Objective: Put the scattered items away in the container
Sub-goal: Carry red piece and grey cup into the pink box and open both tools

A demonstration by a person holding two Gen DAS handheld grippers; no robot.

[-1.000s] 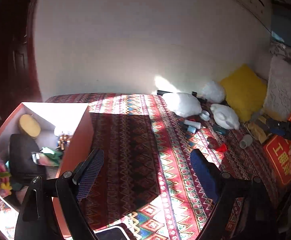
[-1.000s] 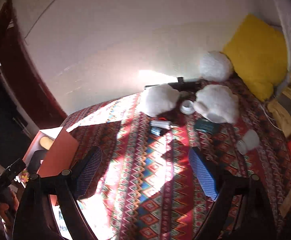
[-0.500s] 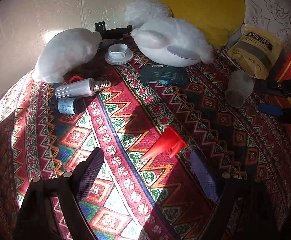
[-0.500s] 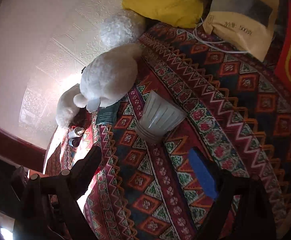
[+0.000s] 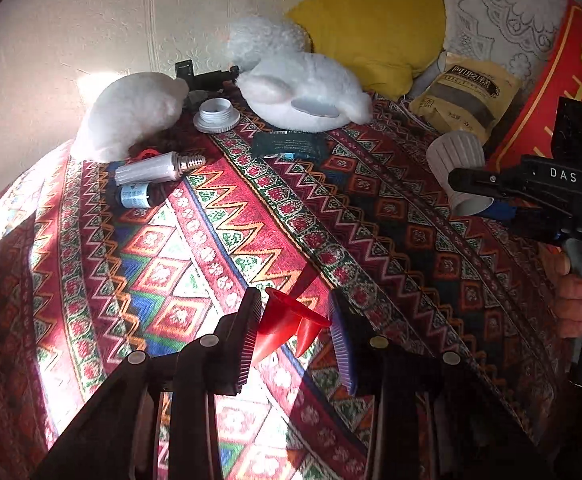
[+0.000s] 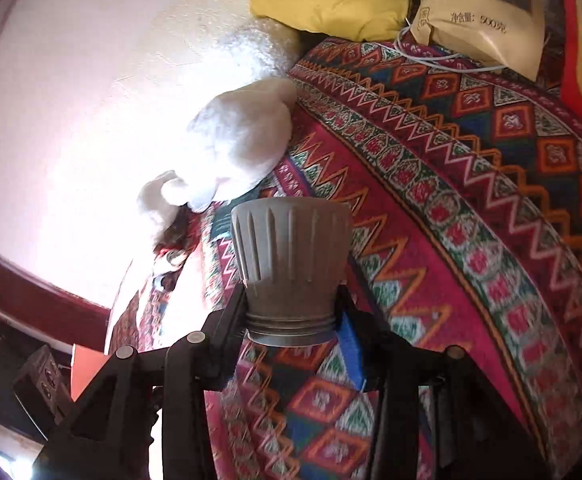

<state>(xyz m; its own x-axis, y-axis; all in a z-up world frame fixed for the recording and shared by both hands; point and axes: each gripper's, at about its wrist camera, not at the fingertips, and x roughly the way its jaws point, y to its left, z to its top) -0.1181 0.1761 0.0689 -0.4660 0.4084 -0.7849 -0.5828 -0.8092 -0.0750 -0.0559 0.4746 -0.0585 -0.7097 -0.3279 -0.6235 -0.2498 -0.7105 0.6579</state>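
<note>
My left gripper [image 5: 295,332] is shut on a red plastic funnel [image 5: 287,320] on the patterned blanket [image 5: 211,248]. My right gripper [image 6: 291,320] is shut on the narrow threaded end of a ribbed grey cap [image 6: 291,264]; it also shows at the right of the left wrist view [image 5: 487,196], holding the cap [image 5: 457,160]. Scattered behind lie a silver bulb [image 5: 155,170], a small dark bottle [image 5: 135,196], a white ring lid [image 5: 216,115] and a dark packet [image 5: 289,145]. An orange edge [image 6: 87,372], perhaps the container's, shows at lower left.
Two white plush toys [image 5: 131,114] [image 5: 307,90] lie at the back by the wall. A yellow cushion [image 5: 371,24], a beige food bag [image 5: 467,94] and a red sign [image 5: 563,80] are at the right. A white cable [image 6: 431,56] lies near the bag.
Both grippers moved from near the container to the scattered items. The left jaws closed on the red funnel. The right jaws closed on the grey cap.
</note>
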